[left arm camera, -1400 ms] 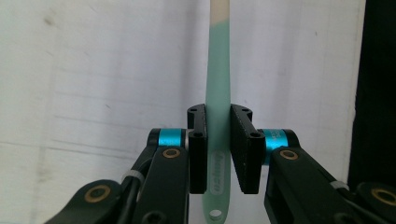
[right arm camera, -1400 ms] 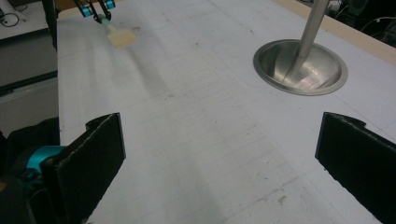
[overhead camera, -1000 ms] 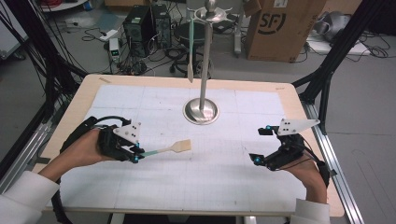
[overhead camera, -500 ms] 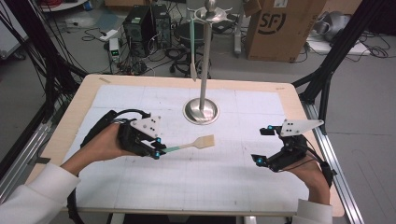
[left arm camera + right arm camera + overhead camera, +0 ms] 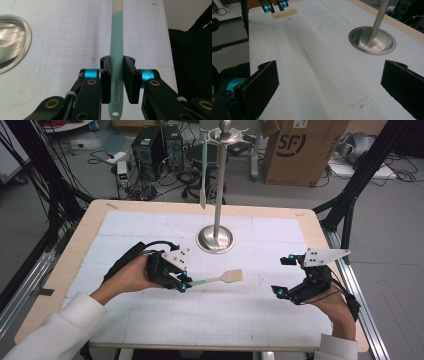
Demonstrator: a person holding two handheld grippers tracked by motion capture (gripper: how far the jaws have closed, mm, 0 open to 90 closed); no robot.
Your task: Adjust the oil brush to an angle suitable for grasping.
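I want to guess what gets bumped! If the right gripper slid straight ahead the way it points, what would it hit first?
Probably the cream head of the mint-green spatula held by the left gripper. The open right gripper has bare white mat ahead before that; depth is uncertain.

- The white worktop [image 5: 150, 227] lay flat and bare in the middle, so a hand could slide across it.
- A shiny metal stand [image 5: 215, 239] stood near the far middle, and its thin pole rose straight up in the way.
- A green spatula [image 5: 203, 175] hung down from the top of the stand, beside the pole.
- The left tongs [image 5: 184, 283] held another spatula [image 5: 220, 279] out over the middle, pointing toward the right tongs [image 5: 280, 277].
- Between that spatula's tip and the right tongs there was a bare gap.
- The right tongs stood wide apart with only bare worktop between them.
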